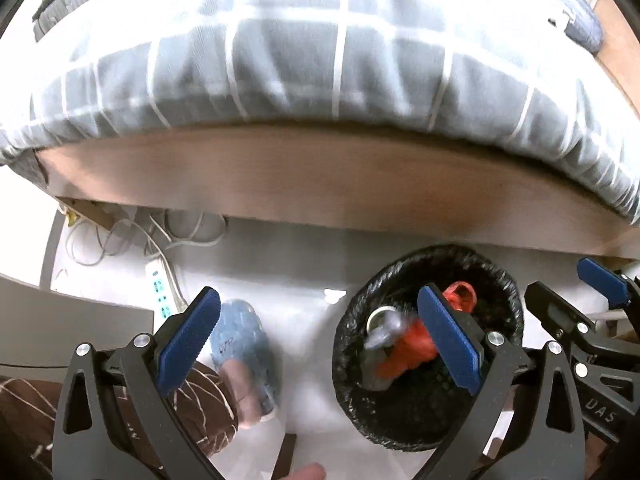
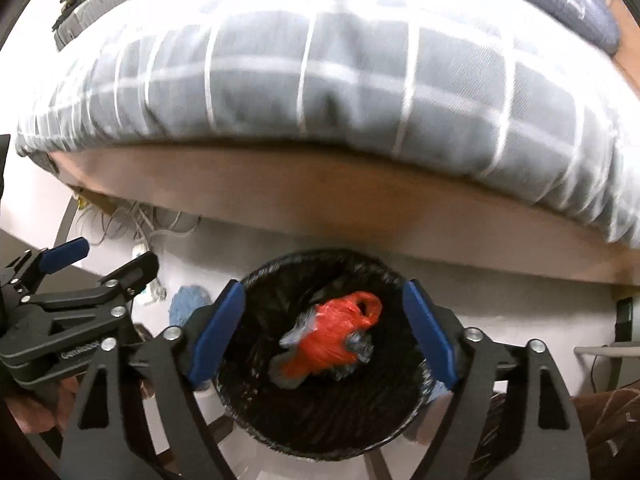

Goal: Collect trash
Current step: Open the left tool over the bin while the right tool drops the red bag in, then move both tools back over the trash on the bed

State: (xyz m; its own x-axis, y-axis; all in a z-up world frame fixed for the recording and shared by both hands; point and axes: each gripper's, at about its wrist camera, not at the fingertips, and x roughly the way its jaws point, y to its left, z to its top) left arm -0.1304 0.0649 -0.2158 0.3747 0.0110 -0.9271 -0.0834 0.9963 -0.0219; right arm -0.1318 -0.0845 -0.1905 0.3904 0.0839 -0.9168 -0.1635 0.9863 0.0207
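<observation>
Materials: plastic, cloth, wood, metal.

Bin liner (image 2: pixel 320 420) is black thin plastic film, crinkled, faint sheen at the rim. Red bag (image 2: pixel 340 332) is glossy wrinkled plastic, knotted; grey scraps (image 2: pixel 360 346) beside it blurred, material unclear. Right gripper (image 2: pixel 326 336) has matt black plastic arms, blue textured pads (image 2: pixel 218 332), shiny metal screw heads. Left gripper (image 1: pixel 320 340) same finish, ribbed blue pads (image 1: pixel 190 340). Duvet (image 1: pixel 320 60) is soft woven cloth, grey with white grid, matt. Bed frame (image 1: pixel 320 176) is brown wood-look panel, smooth, satin. Floor (image 1: pixel 304 320) is pale, smooth, glossy. Slipper (image 1: pixel 244 344) is blue knit-like cloth. Power strip (image 1: pixel 160 288) is white smooth plastic. Trouser leg (image 1: pixel 200 408) is brown matt fabric.
</observation>
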